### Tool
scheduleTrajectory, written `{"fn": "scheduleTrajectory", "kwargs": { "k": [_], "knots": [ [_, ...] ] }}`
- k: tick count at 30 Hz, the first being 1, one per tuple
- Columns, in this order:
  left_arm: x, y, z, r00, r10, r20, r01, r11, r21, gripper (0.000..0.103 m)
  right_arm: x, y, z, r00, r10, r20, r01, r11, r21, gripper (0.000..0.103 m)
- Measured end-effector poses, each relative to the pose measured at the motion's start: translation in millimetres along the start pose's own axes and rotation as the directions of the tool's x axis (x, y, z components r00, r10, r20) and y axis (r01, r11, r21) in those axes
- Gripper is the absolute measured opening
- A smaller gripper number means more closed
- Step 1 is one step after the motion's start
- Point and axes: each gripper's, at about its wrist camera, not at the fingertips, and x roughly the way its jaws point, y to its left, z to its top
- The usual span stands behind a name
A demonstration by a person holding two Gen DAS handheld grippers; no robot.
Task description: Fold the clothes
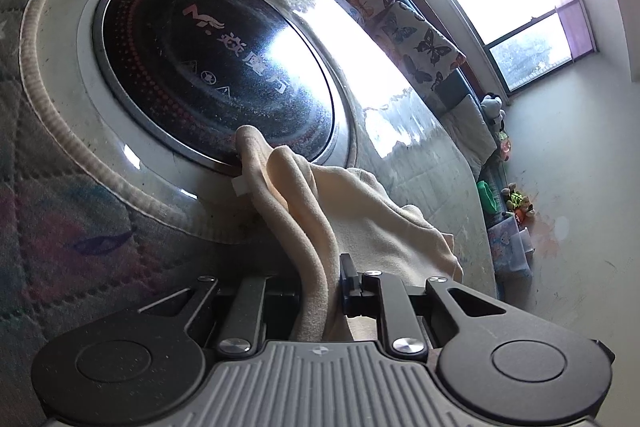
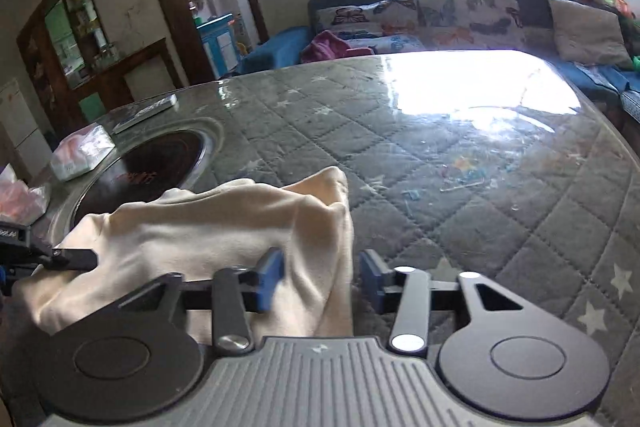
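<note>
Your left hand-held gripper pinches a fold of the cream cloth, which trails from it across the counter to the rim of the dark round hob. Your right hand-held gripper stands spread, blue pads clear of the cloth's edge hanging between them, above the quilted counter cover.

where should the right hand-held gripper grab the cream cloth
Take the free hanging edge of the cream cloth between the right hand-held gripper, coming from the near side. That fold stands upright between its open jaws, while the left hand-held gripper pinches the other end.
</note>
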Motion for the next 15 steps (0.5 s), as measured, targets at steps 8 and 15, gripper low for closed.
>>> {"fn": "scheduleTrajectory", "kwargs": {
  "k": [8,15],
  "knots": [
    [-1,0,2,1.000,0.003,-0.005,-0.002,1.000,0.021,0.019,-6,-1,-7,0.999,0.050,0.003,-0.050,0.998,0.040,0.027],
    [0,-4,3,1.000,0.015,-0.006,-0.014,0.998,0.053,0.019,-20,14,-5,0.996,0.061,0.059,-0.061,0.998,-0.004,0.013]
  ]
}}
